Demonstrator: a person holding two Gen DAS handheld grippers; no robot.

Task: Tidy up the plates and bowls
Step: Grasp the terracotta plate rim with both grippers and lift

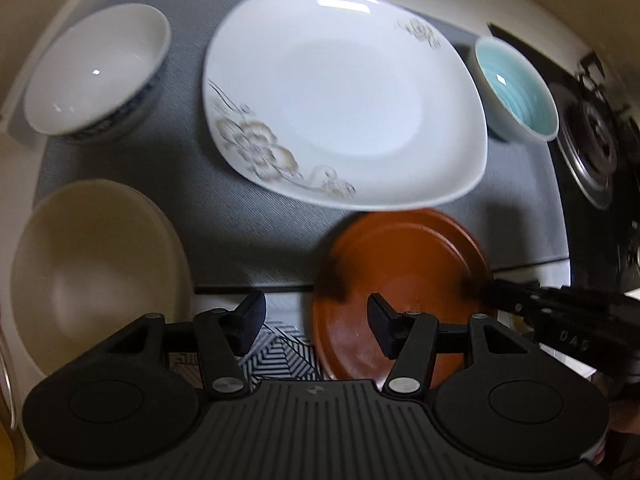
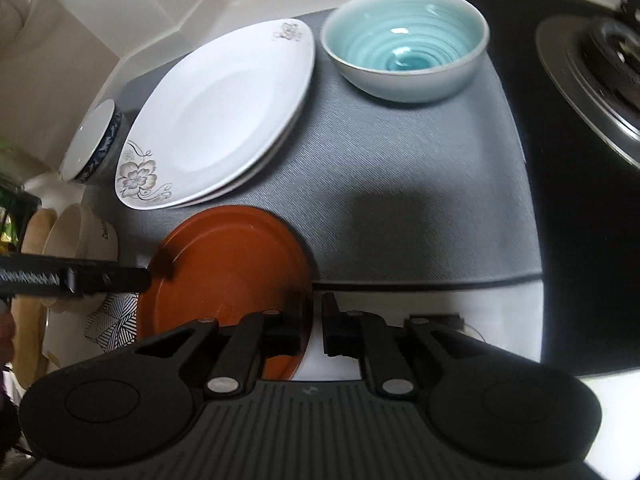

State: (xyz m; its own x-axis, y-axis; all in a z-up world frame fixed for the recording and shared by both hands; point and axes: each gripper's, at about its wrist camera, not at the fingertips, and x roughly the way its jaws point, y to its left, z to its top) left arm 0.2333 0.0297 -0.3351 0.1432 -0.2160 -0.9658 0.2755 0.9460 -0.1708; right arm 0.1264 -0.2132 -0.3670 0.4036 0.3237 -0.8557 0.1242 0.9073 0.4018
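The brown plate (image 2: 224, 268) is held above the front edge of the grey mat (image 2: 400, 200), just in front of the white flowered plate (image 2: 216, 116). Its right rim is grasped by the right gripper (image 2: 311, 328), whose fingers are narrowed on that rim. The left gripper (image 1: 316, 320) is spread wide, with one finger over the left rim and nothing gripped. The plate should be kept level and lowered slowly onto the flowered plate, centred, before it is released. The teal bowl (image 2: 404, 60) and blue-patterned bowl (image 1: 96, 72) should not be touched.
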